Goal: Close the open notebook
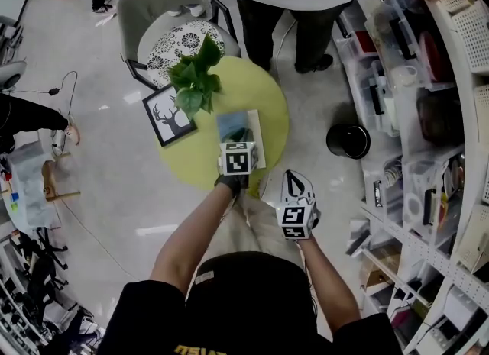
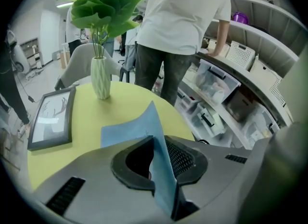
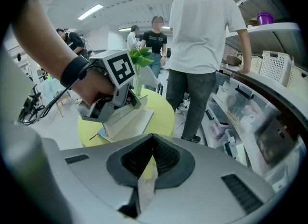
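Observation:
The notebook [image 1: 255, 141] lies on the round yellow table [image 1: 272, 109], on its near right part. Its blue cover [image 2: 129, 130] is lifted off the white pages [image 3: 129, 123] and stands tilted. My left gripper [image 1: 240, 144] is shut on the cover's edge, and in the left gripper view the blue sheet runs between the jaws of my left gripper [image 2: 156, 146]. From the right gripper view, the left gripper [image 3: 111, 103] sits low over the notebook. My right gripper [image 1: 295, 179] hangs off the table's near edge, and its jaws [image 3: 152, 159] are shut with nothing in them.
A potted green plant [image 1: 195, 77] in a pale vase [image 2: 100, 77] and a framed deer picture [image 1: 170, 114] occupy the table's left. A chair [image 1: 164, 17] and a person in a white shirt [image 2: 180, 20] stand beyond. Shelves with bins [image 1: 416, 79] curve along the right; a black bin [image 1: 348, 140] is on the floor.

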Demonstrator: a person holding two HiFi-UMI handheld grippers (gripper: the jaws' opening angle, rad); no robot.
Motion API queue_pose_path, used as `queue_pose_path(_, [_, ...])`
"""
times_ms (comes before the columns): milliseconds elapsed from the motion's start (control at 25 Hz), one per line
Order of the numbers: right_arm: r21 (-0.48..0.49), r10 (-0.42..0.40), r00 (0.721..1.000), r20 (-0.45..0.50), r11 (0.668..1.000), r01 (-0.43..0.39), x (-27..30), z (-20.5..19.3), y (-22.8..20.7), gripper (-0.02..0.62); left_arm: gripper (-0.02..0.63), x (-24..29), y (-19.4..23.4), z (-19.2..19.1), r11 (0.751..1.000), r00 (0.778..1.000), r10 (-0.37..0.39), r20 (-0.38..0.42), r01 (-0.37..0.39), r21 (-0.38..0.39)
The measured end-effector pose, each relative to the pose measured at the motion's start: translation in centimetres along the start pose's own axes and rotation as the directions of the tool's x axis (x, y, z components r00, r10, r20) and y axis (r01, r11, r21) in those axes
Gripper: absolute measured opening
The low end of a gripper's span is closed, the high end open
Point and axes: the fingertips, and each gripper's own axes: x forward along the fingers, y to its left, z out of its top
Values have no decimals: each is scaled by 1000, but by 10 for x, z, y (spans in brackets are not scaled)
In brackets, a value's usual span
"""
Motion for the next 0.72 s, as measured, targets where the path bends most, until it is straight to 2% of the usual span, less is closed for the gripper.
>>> queue_pose_path(120, [6, -5, 1000, -6, 1000, 5, -1, -2, -4, 0, 77, 12, -6, -8, 1000, 999, -6, -43, 6, 11])
queue_pose_path(400, [19, -22, 1000, -15, 1000, 22, 0, -5, -9, 0, 172, 40, -24, -23, 996, 992, -15, -125, 25, 84])
queue_pose_path(560, [24, -28, 1000, -12, 999, 28, -1, -4, -9, 0, 263, 49, -37, -39, 984, 978, -70, -194, 100, 151])
queue_pose_path(720, [23, -38, 999, 5, 999, 38, -3, 2, -10, 0, 322, 47, -28, -47, 980, 968, -91, -234, 128, 151])
